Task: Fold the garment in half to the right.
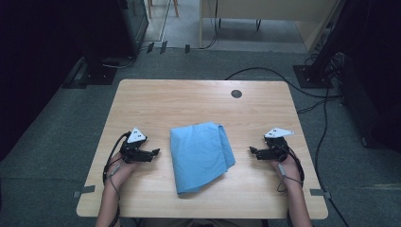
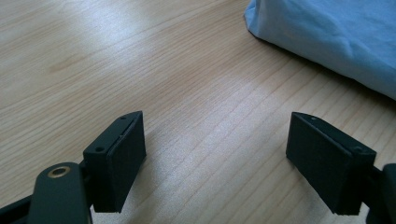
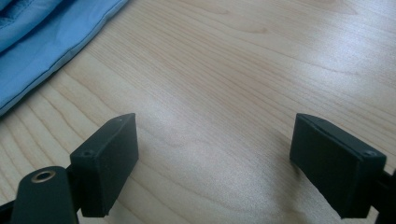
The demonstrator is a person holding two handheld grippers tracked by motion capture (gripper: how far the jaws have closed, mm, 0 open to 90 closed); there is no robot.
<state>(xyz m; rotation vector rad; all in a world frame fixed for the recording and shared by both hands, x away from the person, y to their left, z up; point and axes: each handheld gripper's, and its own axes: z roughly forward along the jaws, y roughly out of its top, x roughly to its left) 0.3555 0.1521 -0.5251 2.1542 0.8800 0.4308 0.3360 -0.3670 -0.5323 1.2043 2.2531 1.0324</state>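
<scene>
The counter (image 1: 156, 101) is made of pale, smooth wood with fine grain; the folded cloth (image 1: 201, 153) is soft matt blue fabric.

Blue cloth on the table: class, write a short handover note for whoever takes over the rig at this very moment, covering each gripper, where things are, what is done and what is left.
Left gripper: open, holding nothing, low over the wooden table, left of the cloth, jaws pointing toward it.
Right gripper: open, holding nothing, right of the cloth, jaws pointing toward it.
Blue cloth: lies folded mid-table between the grippers, touched by neither.
Done: cloth looks folded over on itself.
Left: any further fold or move is not yet begun.
</scene>
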